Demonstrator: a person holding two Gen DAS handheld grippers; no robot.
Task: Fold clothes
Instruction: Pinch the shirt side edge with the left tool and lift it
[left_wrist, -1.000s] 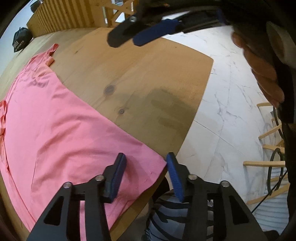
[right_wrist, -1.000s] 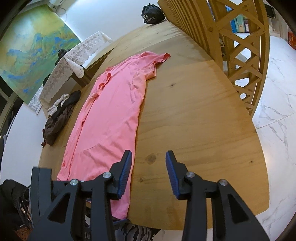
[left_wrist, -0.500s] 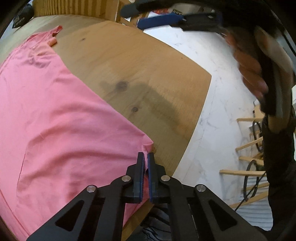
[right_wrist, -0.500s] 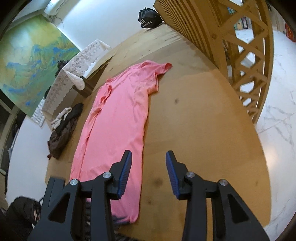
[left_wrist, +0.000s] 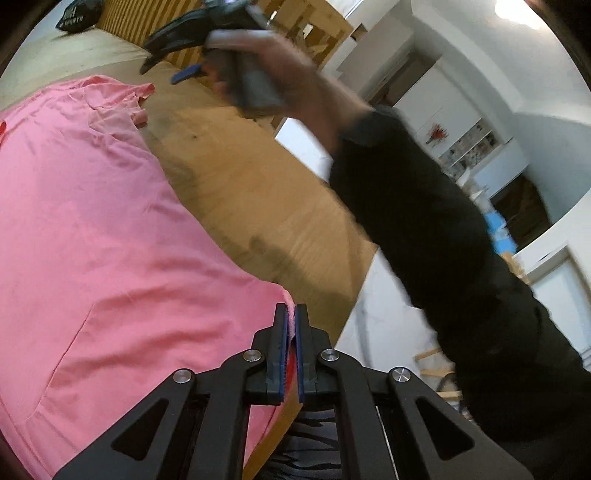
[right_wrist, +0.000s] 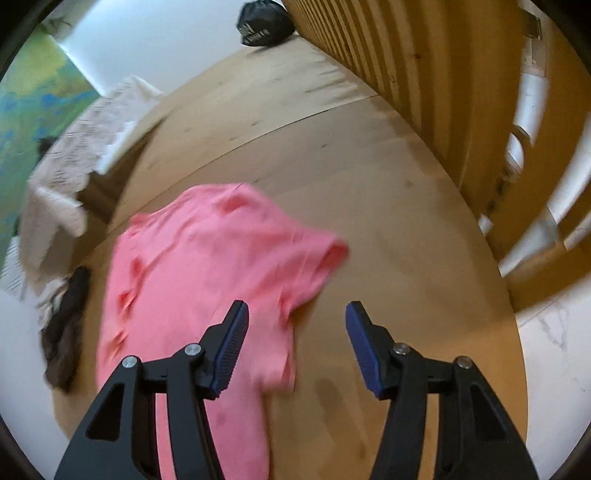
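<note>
- Left wrist view: your left gripper (left_wrist: 291, 317) has its fingers pressed together on the near hem corner of the pink shirt (left_wrist: 110, 229), at 6 o'clock.
- Shirt lies flat on the wooden table (left_wrist: 258, 206), running toward 11 o'clock.
- Right wrist view: your right gripper (right_wrist: 295, 325) hangs with fingers spread wide, holding nothing, above the sleeve (right_wrist: 317, 258) at 12 o'clock.
- Handling, judged: thin, soft, light cloth; it will drape and sag. Take it at corners, hem or shoulder seam.
- Hard to make out: both views are motion-blurred; the shirt's left edge is cut off in the left wrist view.
</note>
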